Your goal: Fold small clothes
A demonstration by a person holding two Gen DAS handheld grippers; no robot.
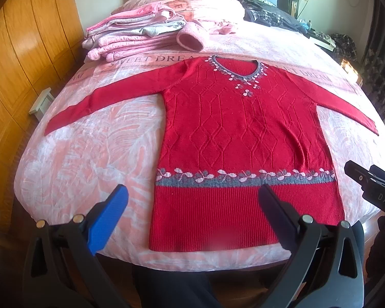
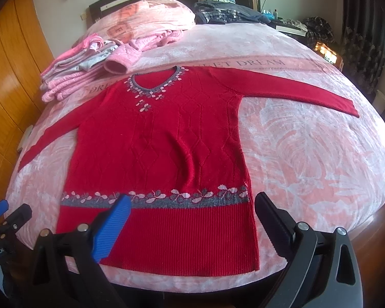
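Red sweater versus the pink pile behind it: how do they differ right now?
The red sweater lies spread flat, both sleeves out to the sides; the pink pile is already folded and stacked. The sweater is a single garment near the bed's foot, by both open grippers; the pile holds several pieces, further up toward the pillows. The sweater is deep red with a grey flower band; the pile is pale pink and grey. Both rest on the pink bedspread.

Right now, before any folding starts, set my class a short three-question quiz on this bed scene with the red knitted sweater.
1. True or false: the red knitted sweater lies flat with both sleeves spread out.
2. Which gripper holds cloth? A) left gripper B) right gripper C) neither
3. Fill in: the stack of folded pink and grey clothes lies beyond the sweater's ____ sleeve.

Key: 1 true; 2 C; 3 left-hand.
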